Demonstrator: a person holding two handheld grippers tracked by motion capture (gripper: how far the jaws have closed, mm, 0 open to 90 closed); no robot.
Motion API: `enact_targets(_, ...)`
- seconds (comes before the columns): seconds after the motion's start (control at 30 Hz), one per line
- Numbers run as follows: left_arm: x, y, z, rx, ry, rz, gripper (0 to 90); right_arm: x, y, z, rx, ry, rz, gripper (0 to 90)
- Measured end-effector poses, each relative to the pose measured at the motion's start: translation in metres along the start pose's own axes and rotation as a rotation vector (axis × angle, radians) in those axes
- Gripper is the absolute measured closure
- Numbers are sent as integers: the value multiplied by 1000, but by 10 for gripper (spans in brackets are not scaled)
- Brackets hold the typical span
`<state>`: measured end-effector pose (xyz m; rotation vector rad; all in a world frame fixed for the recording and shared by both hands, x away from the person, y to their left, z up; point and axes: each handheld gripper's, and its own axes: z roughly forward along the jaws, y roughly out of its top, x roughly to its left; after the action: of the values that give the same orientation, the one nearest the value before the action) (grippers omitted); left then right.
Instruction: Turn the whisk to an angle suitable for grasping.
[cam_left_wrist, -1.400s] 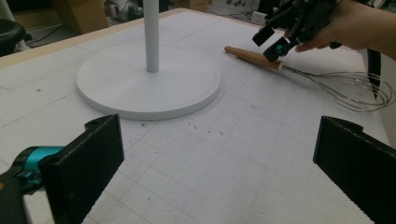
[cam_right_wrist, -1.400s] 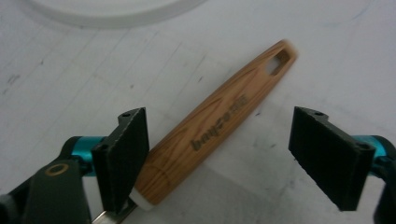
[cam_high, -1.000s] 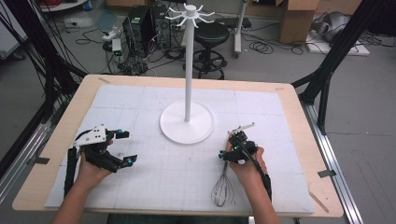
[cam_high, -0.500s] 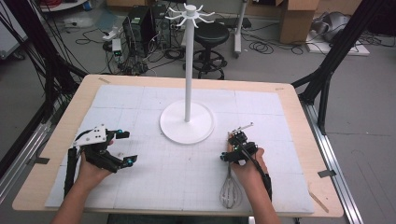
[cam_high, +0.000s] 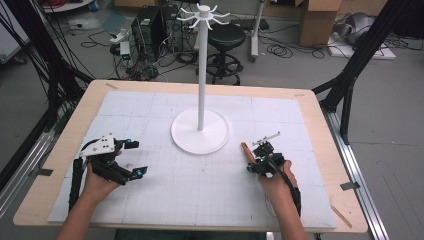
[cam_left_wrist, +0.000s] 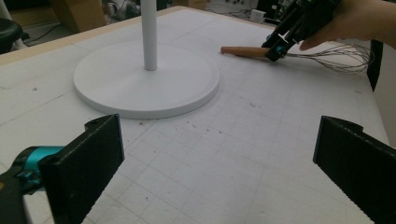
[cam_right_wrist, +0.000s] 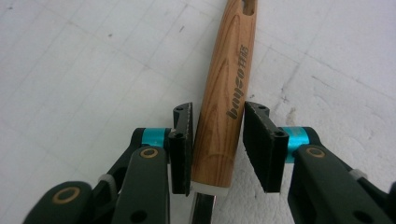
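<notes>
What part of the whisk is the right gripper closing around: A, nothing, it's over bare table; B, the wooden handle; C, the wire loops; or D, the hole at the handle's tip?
B: in the right gripper view the right gripper has its jaws on either side of the whisk, at the wooden handle's lower end, near where the metal begins.

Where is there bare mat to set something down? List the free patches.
Free: the mat between left gripper and right gripper, nearside of the stand base; also both far corners flanking the pole. Crowded: right of the base, around the whisk.
</notes>
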<state>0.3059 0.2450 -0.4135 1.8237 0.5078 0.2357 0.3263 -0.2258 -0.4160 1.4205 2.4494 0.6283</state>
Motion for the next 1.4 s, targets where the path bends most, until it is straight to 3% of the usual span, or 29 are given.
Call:
enact_targets(0.27, 1, 0, 0, 0, -1, 1, 24, -5, 2, 0, -27, 86, 23, 518)
enact_targets(0.5, 1, 0, -1, -4, -2, 2, 25, -8, 6, -4, -50, 119, 29, 443)
enact_targets(0.63, 1, 0, -2, -5, -3, 2, 24, -13, 7, -5, -61, 132, 59, 436)
enact_targets(0.7, 1, 0, -1, -4, -1, 0, 25, -16, 7, -2, -46, 145, 74, 441)
enact_targets(0.8, 1, 0, -1, -3, -3, 1, 24, -16, 7, 8, 24, 160, 79, 458)
enact_targets(0.93, 1, 0, -1, -4, -2, 0, 25, -12, 7, 7, 32, 106, 24, 595)
enact_targets(1.13, 1, 0, -1, -3, -2, 1, 25, -3, 8, 5, 40, 180, -29, 645)
enact_targets(1.23, 0, 0, -1, -4, -2, 1, 25, 3, 11, 1, 31, 182, -84, 699)
enact_targets(1.3, 1, 0, -1, -5, -2, 2, 25, 8, 12, 0, 43, 170, -142, 700)
enact_targets(1.4, 1, 0, -1, -6, -1, 1, 25, 14, 13, 0, 57, 159, -192, 700)
